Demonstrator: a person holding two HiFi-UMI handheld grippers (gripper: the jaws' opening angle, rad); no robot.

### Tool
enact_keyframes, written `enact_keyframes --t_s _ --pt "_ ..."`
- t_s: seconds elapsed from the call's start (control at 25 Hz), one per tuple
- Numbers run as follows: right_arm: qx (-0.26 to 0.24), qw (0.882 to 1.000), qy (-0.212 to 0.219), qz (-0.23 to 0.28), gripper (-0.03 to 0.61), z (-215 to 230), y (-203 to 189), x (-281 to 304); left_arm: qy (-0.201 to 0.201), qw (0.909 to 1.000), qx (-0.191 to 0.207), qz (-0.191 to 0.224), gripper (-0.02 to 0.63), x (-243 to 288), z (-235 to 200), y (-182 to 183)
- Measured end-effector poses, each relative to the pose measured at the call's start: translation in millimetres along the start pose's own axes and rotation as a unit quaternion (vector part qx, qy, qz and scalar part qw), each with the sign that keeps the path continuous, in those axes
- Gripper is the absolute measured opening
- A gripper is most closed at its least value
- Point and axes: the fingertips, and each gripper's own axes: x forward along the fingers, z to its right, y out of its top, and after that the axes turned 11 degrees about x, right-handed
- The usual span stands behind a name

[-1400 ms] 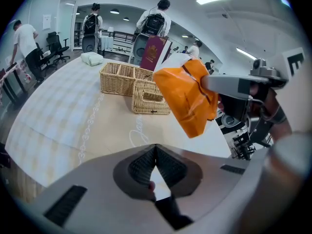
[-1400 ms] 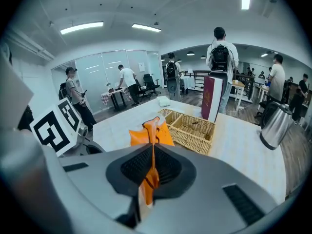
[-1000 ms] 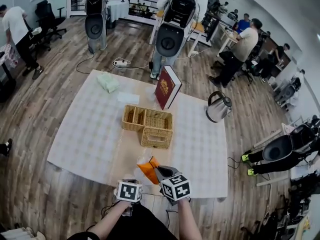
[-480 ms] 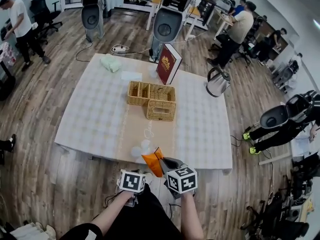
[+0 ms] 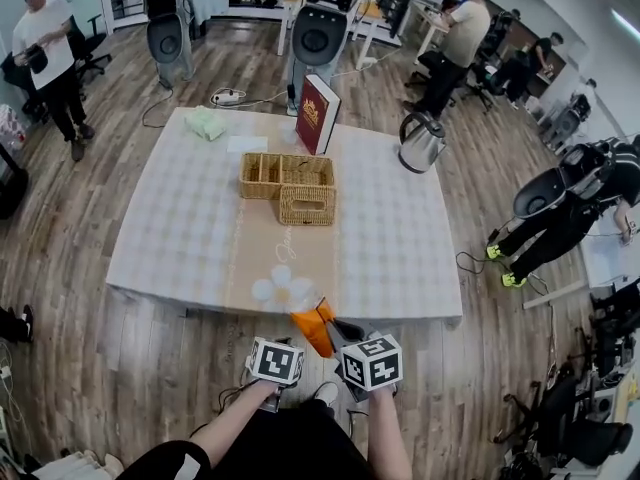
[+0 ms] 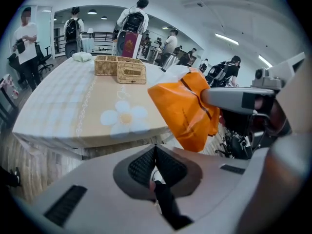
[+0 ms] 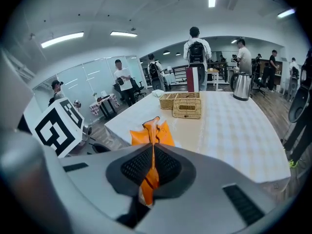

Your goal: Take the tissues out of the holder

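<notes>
Right gripper view showed your right gripper [image 7: 152, 167] with its jaws closed on an orange tissue packet [image 7: 148, 133]. A thin fold of the packet was pinched between the pads, and the rest stood up just beyond the jaws, clear of the desk [image 7: 234, 130].

Left gripper view showed your left gripper [image 6: 155, 165] with its jaws closed together and nothing between them. The packet hung just ahead of those jaws and to their right, not touching them.

The wicker tissue holder [image 7: 186, 109] sat on the desk well ahead of both pairs of jaws, near the desk's middle, with a compartmented wicker tray [image 5: 280, 171] just beyond it. Farther beyond the jaws a red book [image 5: 317, 113] stood upright, and a metal kettle [image 5: 420, 142] stood ahead and to the right. You held both pairs of jaws off the near edge of the desk, above the wooden floor [image 5: 120, 368].
</notes>
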Motion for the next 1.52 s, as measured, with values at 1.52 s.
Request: enact_keyframes --t_s 1.52 --pt "-0.043 0.997 0.063 -0.03 0.017 178 21 -51 0.051 0.996 -0.069 0.023 0.006 110 131 106"
